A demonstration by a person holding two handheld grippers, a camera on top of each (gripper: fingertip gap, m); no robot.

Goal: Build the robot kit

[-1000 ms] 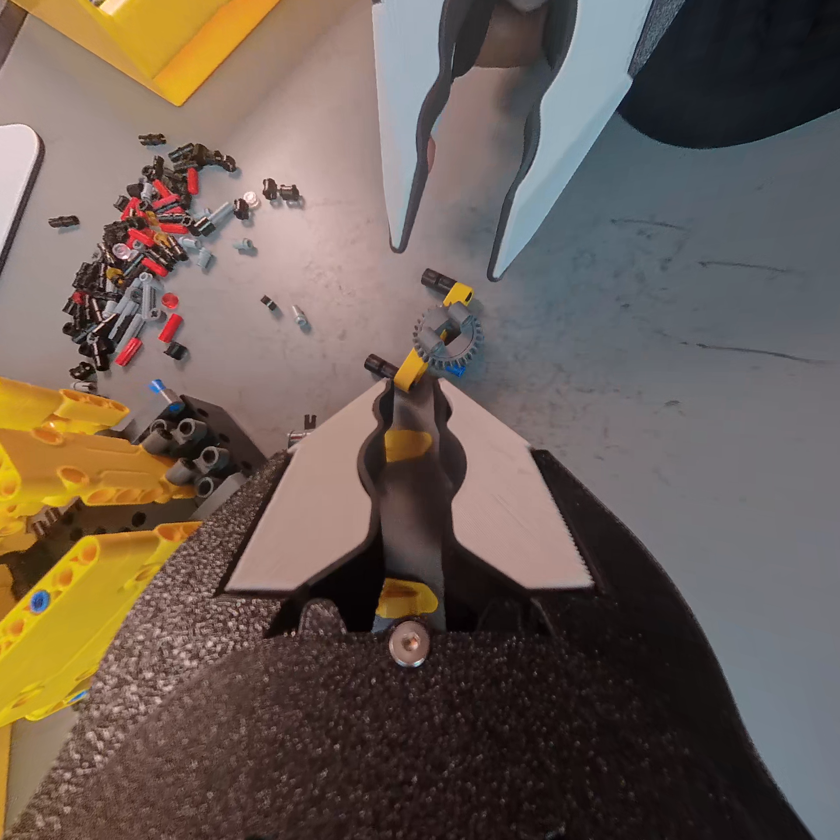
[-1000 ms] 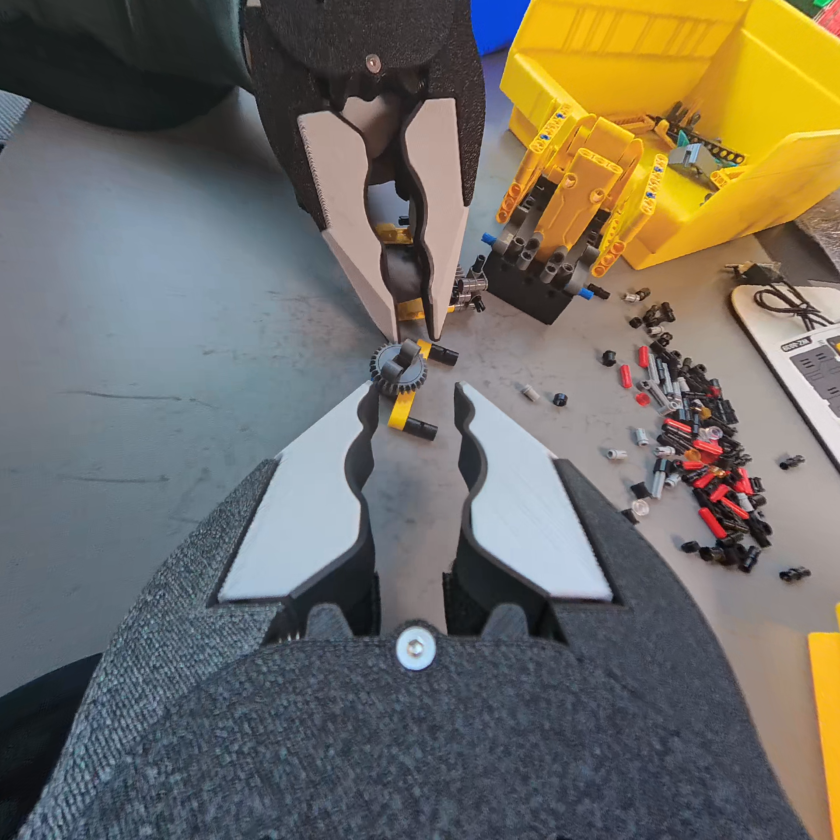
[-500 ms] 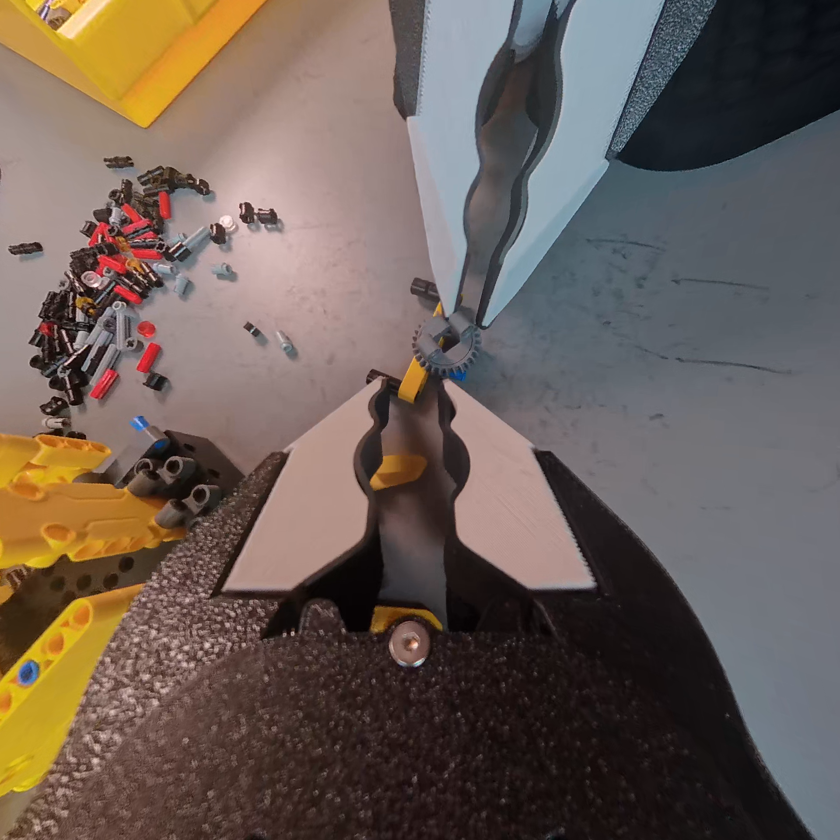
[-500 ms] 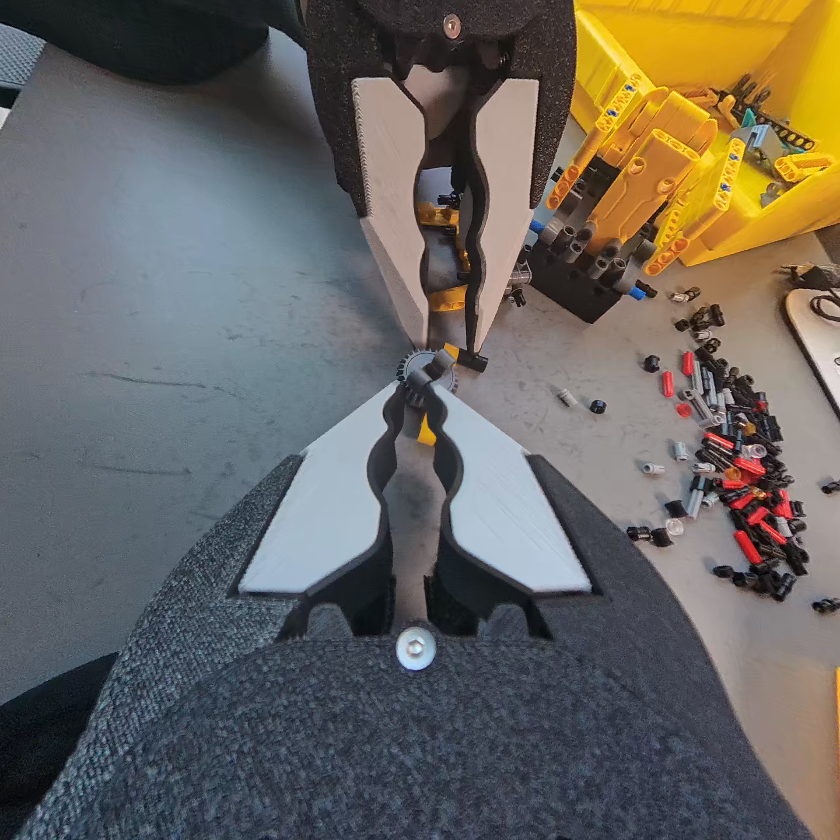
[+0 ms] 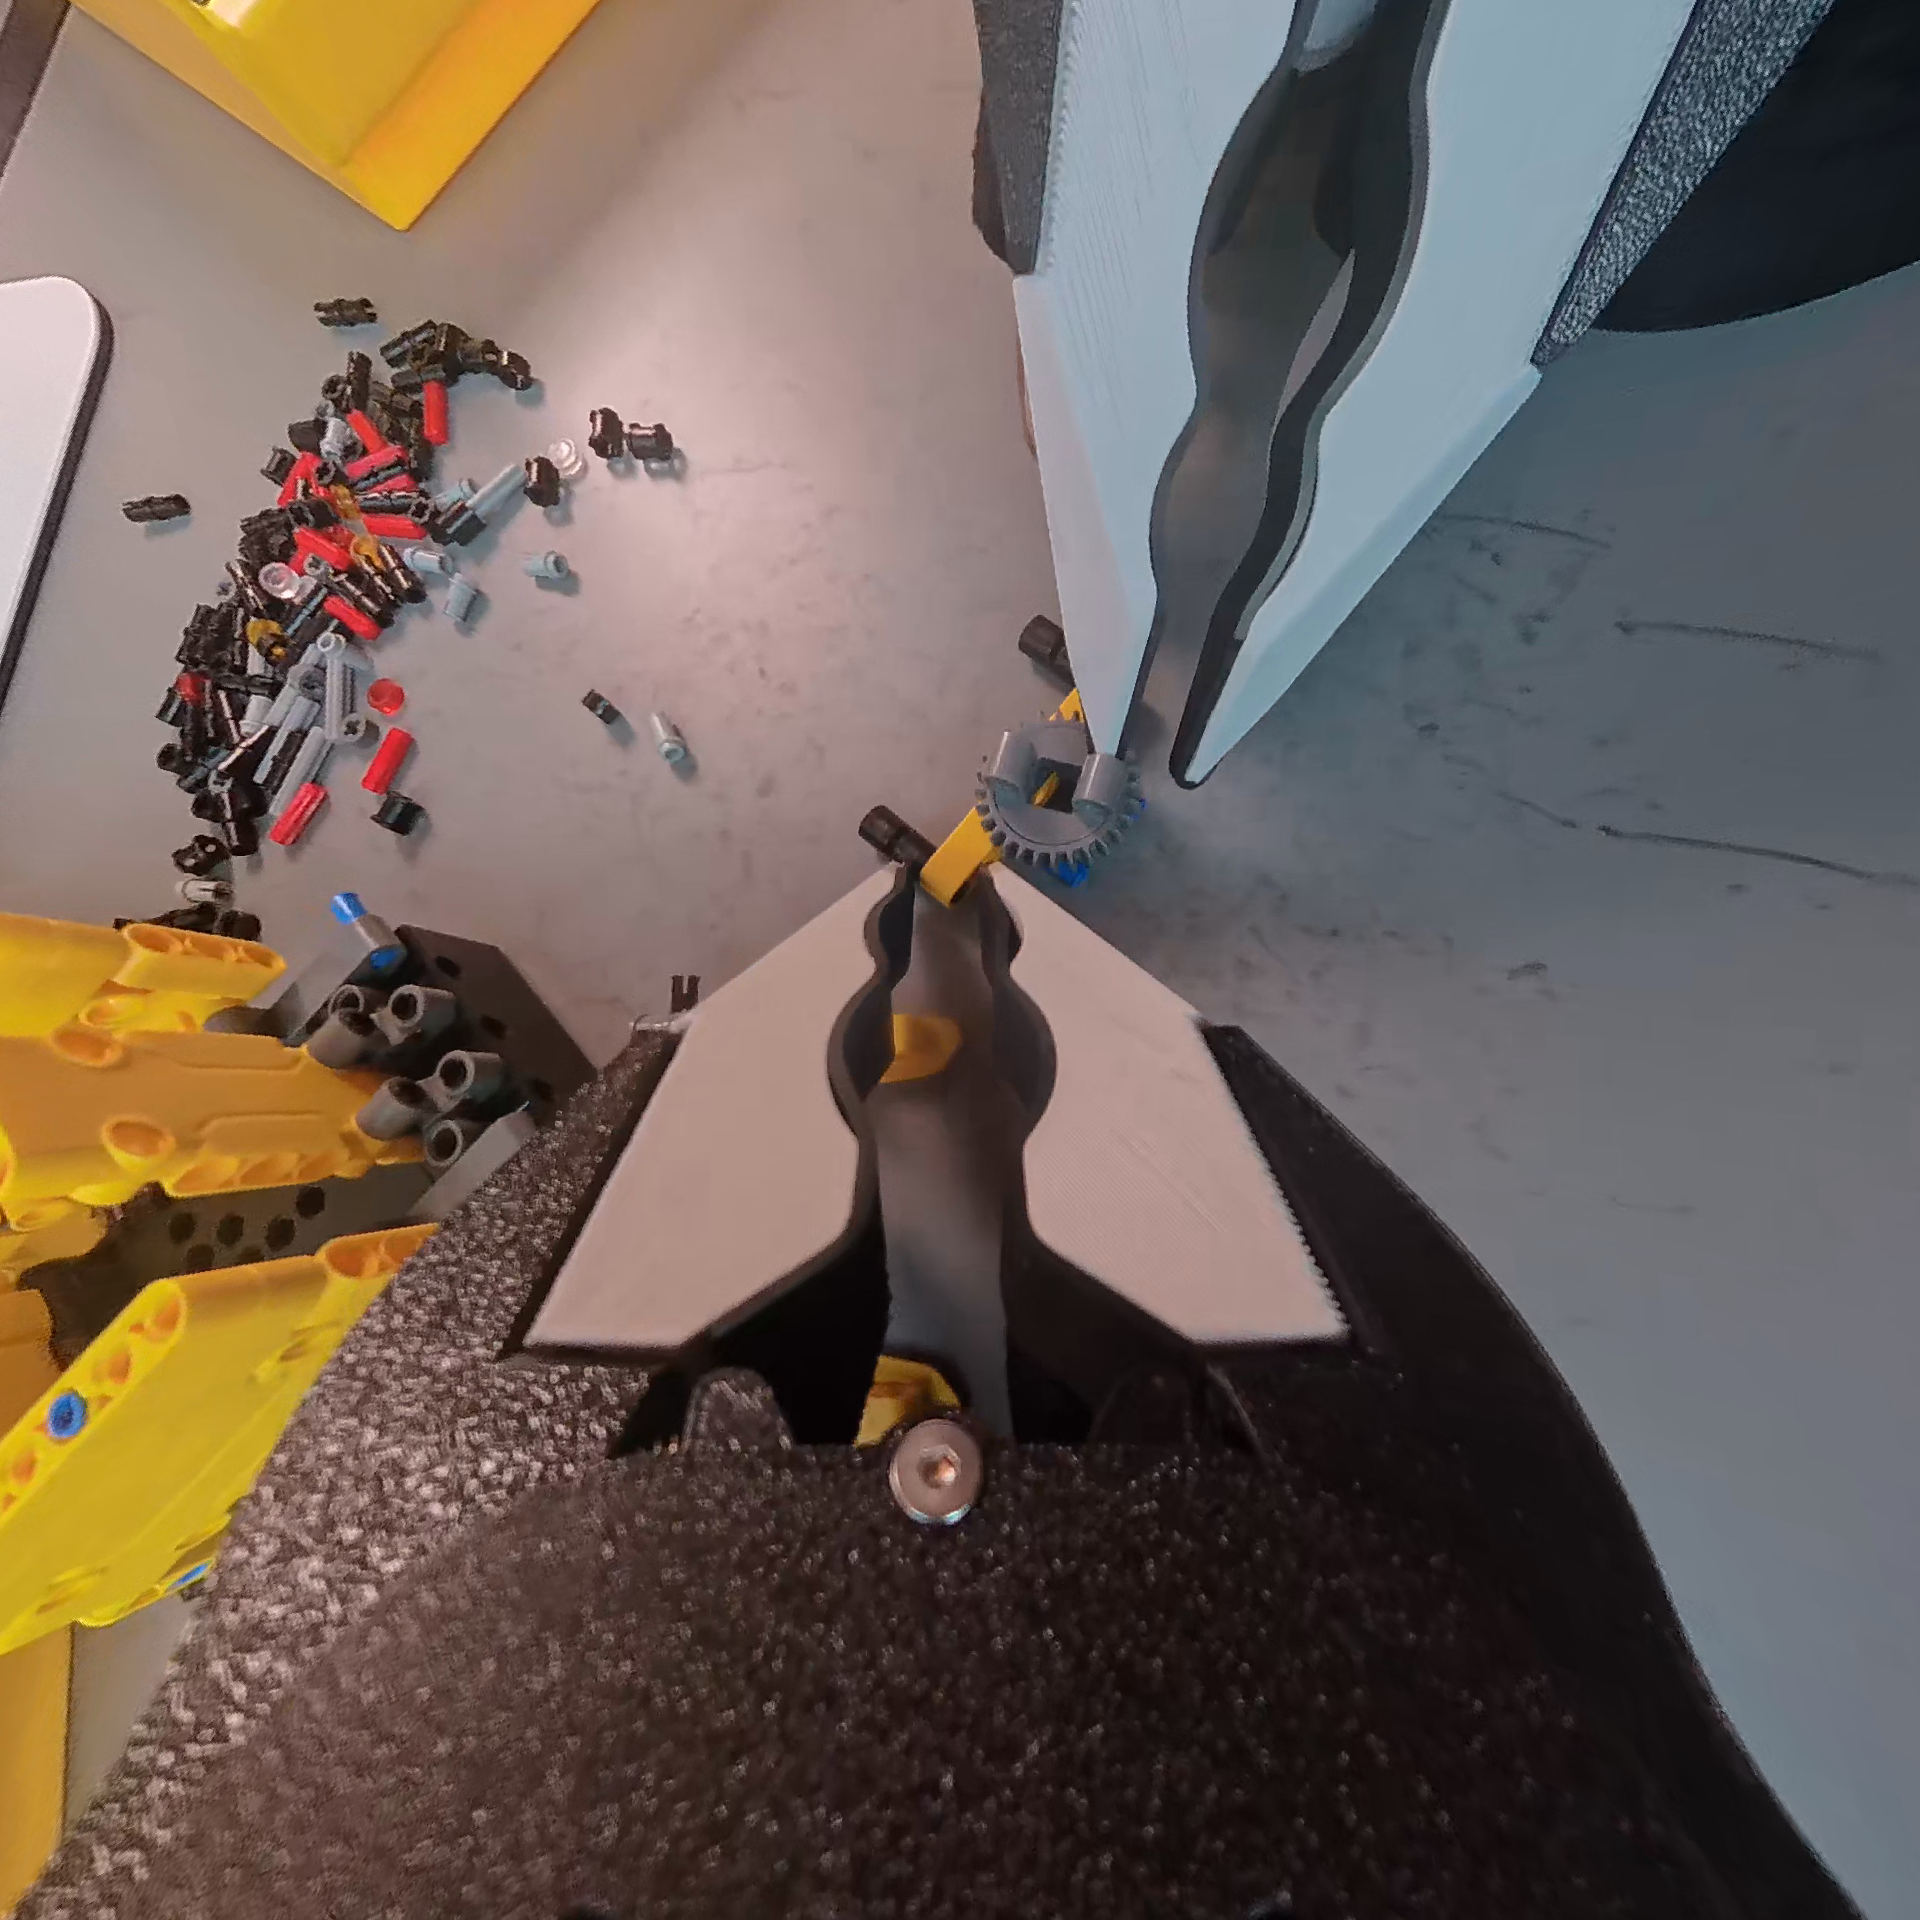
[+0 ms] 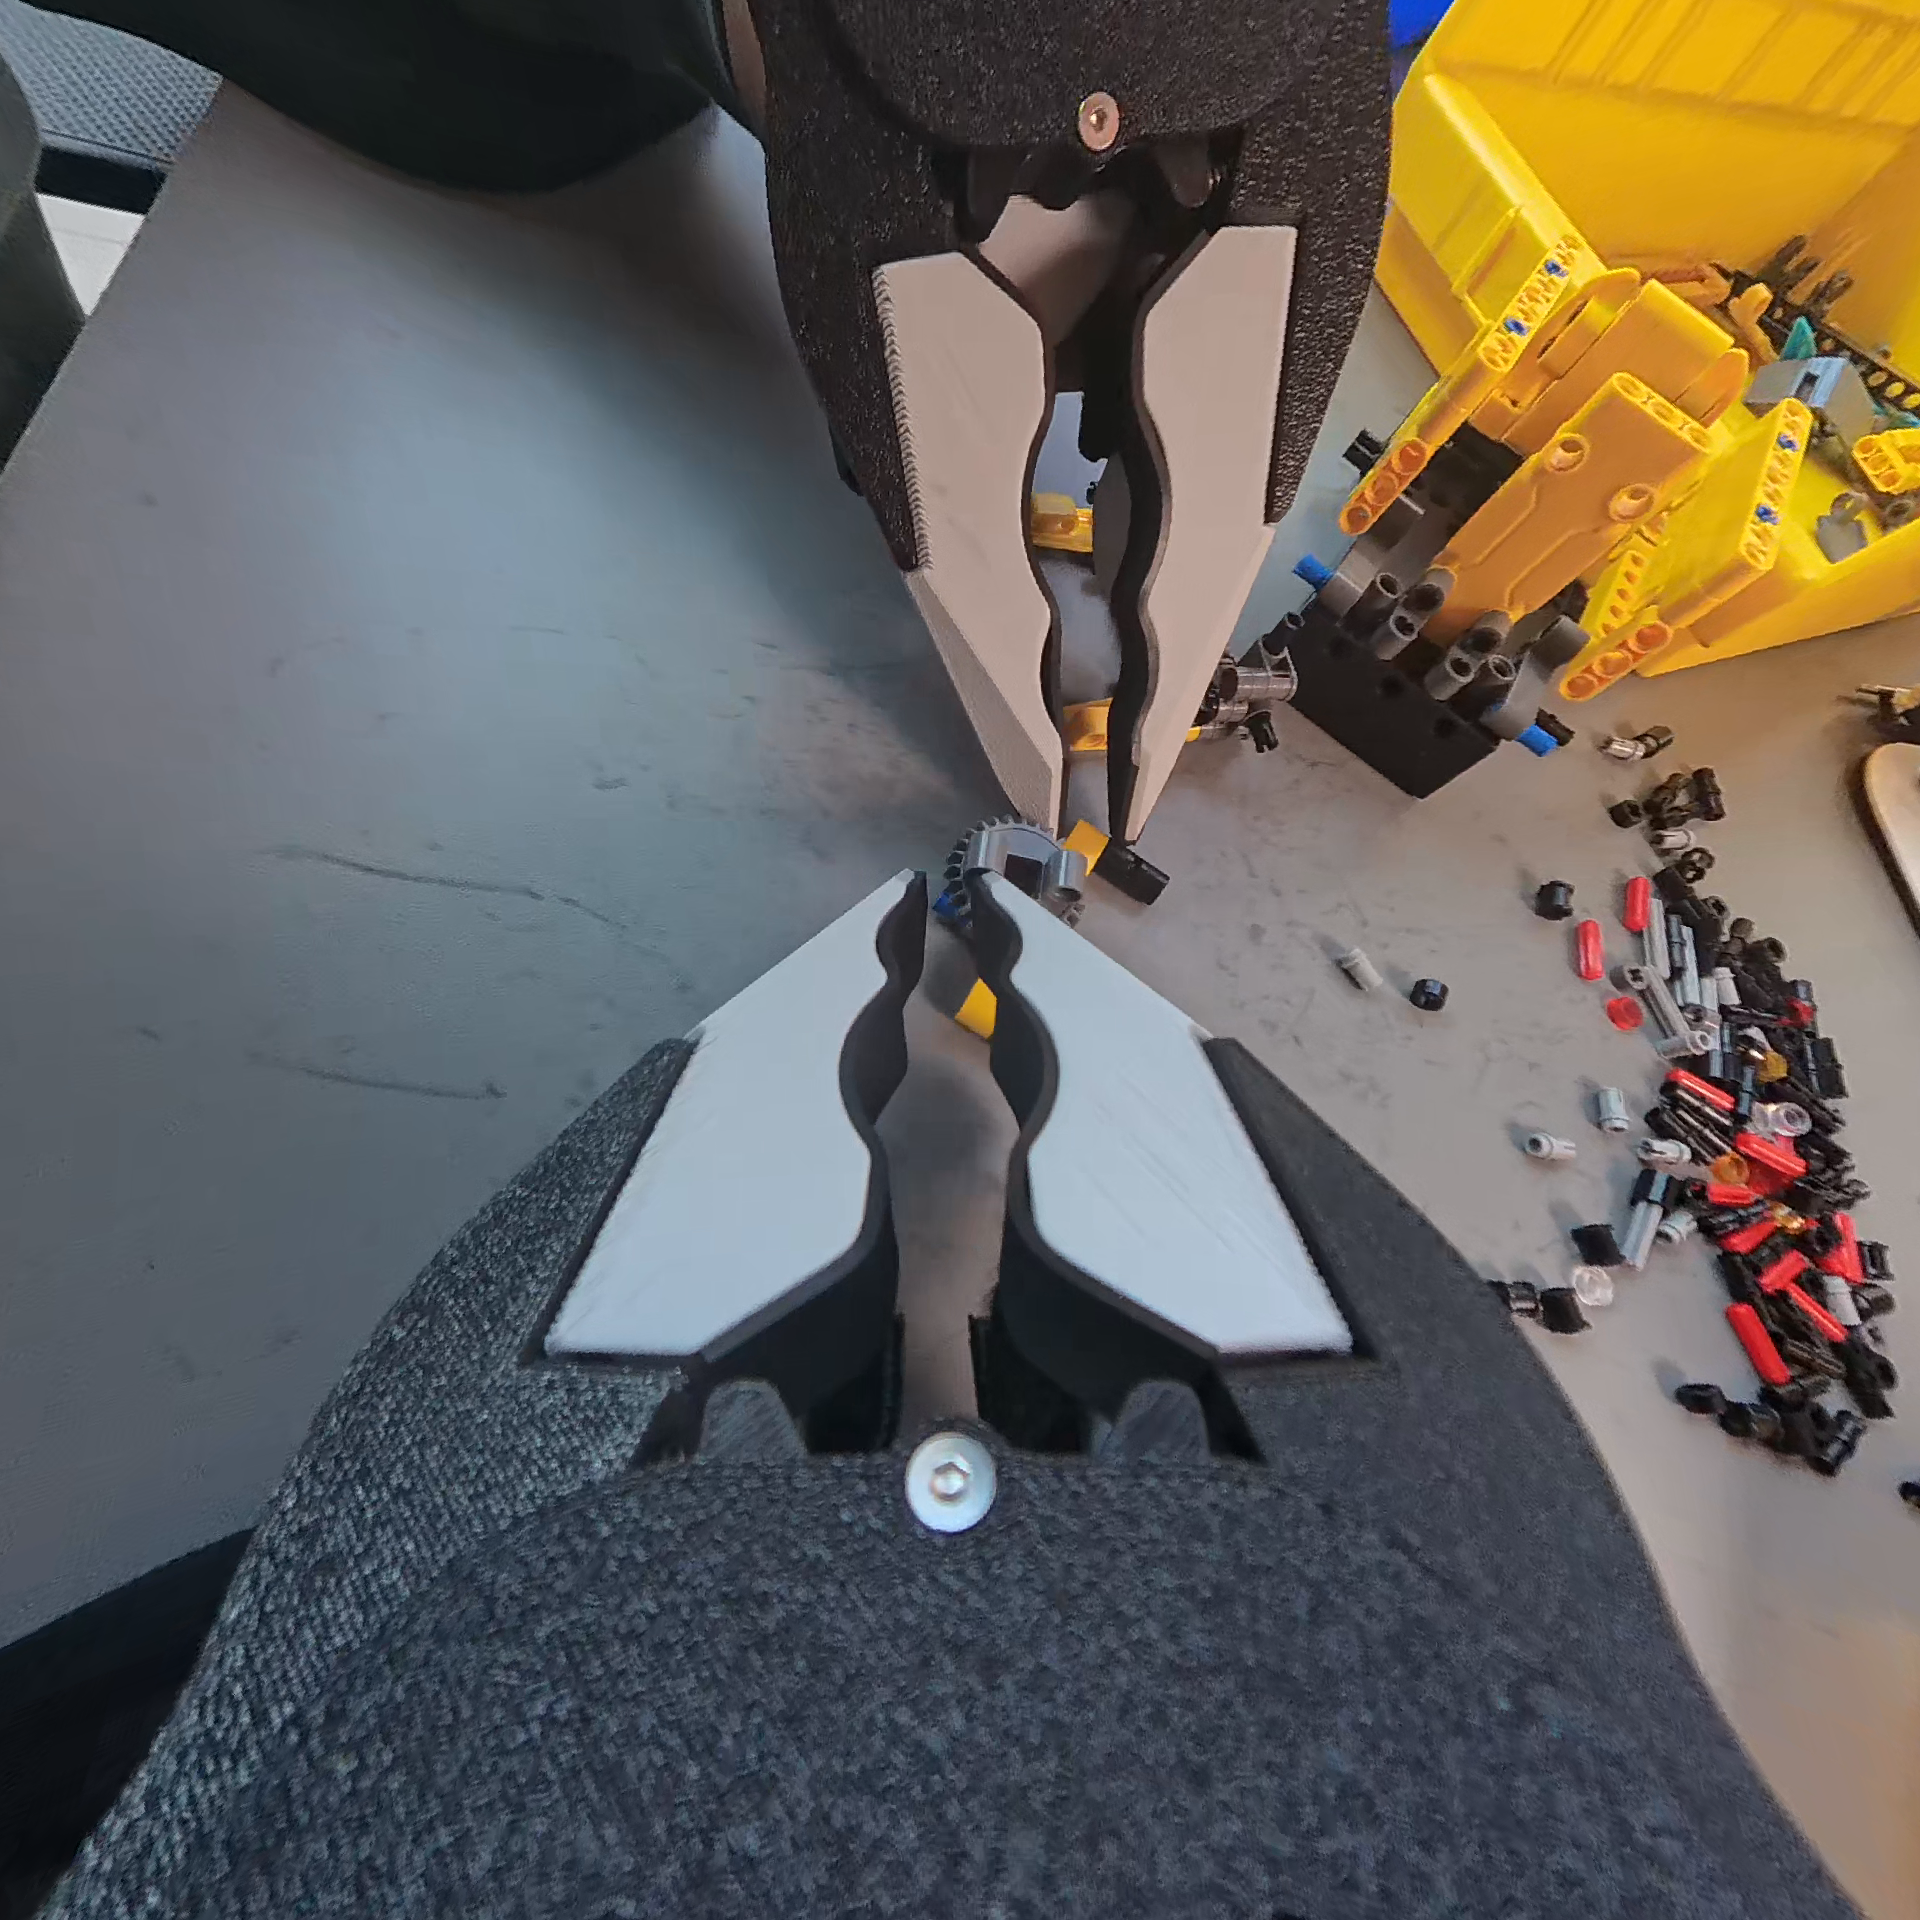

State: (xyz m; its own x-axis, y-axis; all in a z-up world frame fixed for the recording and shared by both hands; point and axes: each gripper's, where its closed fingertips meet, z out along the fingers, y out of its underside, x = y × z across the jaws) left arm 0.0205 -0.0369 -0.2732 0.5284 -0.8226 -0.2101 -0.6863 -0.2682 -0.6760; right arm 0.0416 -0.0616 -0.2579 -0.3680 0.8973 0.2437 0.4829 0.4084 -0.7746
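I have my left gripper (image 5: 940, 883) pinching the yellow beam (image 5: 961, 857) mid-worktop (image 5: 1558, 1039), my right gripper (image 6: 948, 894) pressed nearly together on the rim of its grey gear (image 6: 1013, 857).

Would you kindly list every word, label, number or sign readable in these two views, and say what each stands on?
No text can be read in either view.
White rounded board: only a blank part shows.
Yellow plastic bin, yellow beam model, pile of small black, red and grey pins: no markings visible.
Small yellow beam with grey gear: none visible.
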